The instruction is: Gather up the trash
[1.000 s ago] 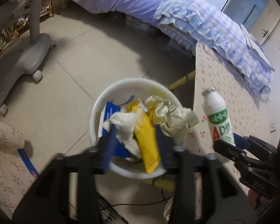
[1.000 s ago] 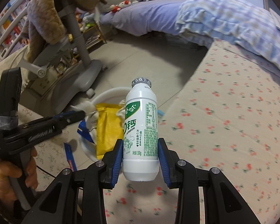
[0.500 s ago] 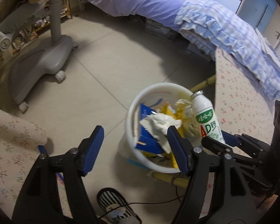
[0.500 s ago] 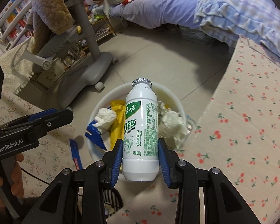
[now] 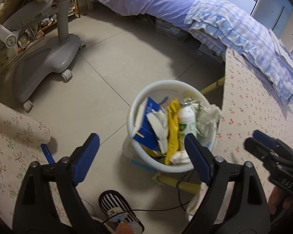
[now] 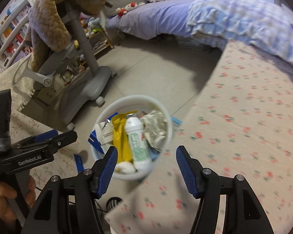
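Bottle (image 6: pixel 138 142) now in bin (image 6: pixel 167 115); right gripper (image 6: pixel 144 168) just opened.

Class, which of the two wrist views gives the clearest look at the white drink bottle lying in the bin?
The right wrist view: the white drink bottle lies unobstructed in the white bin, cap and green label visible. In the left wrist view the left gripper finger covers the bottle's lower end, so only the upper part shows.

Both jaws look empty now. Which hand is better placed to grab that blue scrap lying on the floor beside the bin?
Left, probably. The blue scrap lies just ahead of the open left gripper; the right gripper hangs over the bin.
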`<move>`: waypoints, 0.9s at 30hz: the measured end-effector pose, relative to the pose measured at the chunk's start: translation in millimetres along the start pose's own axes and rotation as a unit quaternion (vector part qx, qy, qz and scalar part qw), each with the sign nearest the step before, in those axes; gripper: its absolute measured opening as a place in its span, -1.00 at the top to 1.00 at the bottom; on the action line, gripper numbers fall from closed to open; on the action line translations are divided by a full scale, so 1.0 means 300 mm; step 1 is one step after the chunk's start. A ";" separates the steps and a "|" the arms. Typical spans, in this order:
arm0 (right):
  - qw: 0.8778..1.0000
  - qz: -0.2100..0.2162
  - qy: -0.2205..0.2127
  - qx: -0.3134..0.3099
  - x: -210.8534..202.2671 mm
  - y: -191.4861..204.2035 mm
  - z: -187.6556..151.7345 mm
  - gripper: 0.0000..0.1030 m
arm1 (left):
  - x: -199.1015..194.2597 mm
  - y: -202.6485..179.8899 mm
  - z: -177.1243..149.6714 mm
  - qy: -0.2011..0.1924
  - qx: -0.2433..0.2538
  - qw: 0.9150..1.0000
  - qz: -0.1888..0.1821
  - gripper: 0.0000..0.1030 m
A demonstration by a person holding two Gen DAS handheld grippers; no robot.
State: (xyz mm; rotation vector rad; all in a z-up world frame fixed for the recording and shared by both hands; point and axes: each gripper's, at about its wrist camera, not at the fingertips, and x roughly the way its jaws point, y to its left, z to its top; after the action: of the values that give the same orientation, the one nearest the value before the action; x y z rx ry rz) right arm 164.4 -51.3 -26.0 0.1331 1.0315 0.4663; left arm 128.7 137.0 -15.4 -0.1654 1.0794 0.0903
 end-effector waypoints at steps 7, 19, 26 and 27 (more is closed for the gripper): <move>0.995 -0.097 -0.039 0.000 -0.253 -0.073 -0.109 -0.56 | -0.081 -0.121 -0.118 -0.022 0.034 0.999 -0.011 -0.93; 0.970 -0.220 -0.091 0.050 -0.476 -0.192 -0.420 -1.00 | -0.191 -0.268 -0.357 -0.074 0.070 0.995 0.023 -0.97; 0.962 -0.244 -0.101 0.065 -0.483 -0.205 -0.485 -1.00 | -0.227 -0.319 -0.392 -0.106 0.090 0.990 0.026 -0.97; 0.960 -0.252 -0.107 0.060 -0.486 -0.198 -0.486 -1.00 | -0.231 -0.321 -0.393 -0.109 0.091 0.990 0.026 -0.97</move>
State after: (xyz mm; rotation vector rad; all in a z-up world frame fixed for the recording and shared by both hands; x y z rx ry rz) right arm -3.2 -183.5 -4.2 0.0250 0.8395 -0.0745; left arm 8.4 21.8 0.1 0.0357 0.8681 0.0545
